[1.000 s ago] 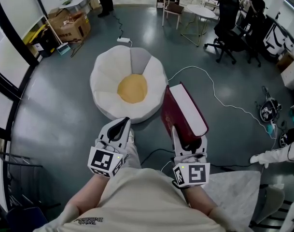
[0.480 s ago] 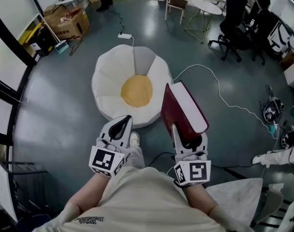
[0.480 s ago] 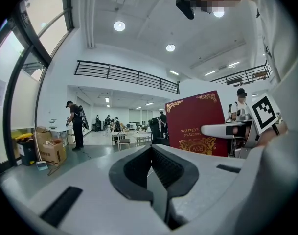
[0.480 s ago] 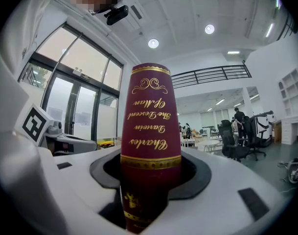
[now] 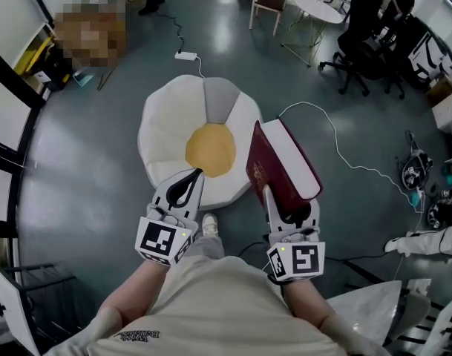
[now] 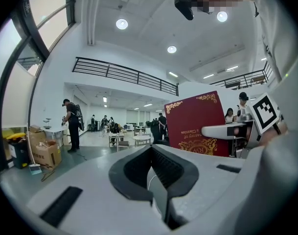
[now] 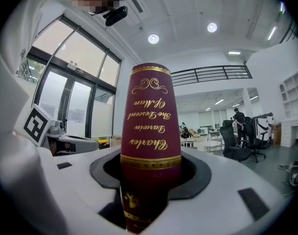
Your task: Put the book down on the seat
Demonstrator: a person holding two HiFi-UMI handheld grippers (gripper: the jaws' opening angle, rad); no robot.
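The seat (image 5: pixel 174 136) is a white floor cushion shaped like a fried egg, with a yellow middle (image 5: pixel 211 149). It lies on the grey floor just ahead of me. My right gripper (image 5: pixel 291 202) is shut on a thick dark red book (image 5: pixel 269 170), held spine up above the seat's right edge. In the right gripper view the gold-lettered spine (image 7: pixel 151 126) stands between the jaws. My left gripper (image 5: pixel 188 178) is shut and holds nothing, over the seat's near edge. The left gripper view shows the book's cover (image 6: pixel 197 124) to its right.
A white cable (image 5: pixel 337 143) runs over the floor right of the seat, and a power strip (image 5: pixel 185 55) lies behind it. Office chairs (image 5: pixel 359 35) and a round table (image 5: pixel 307 13) stand at the back right. My shoe (image 5: pixel 209 225) is near the seat. A white sleeve (image 5: pixel 426 239) shows at the right.
I have come closer to the seat: both grippers now reach over its near edge. The book stays held in the right gripper, and the left stays shut.
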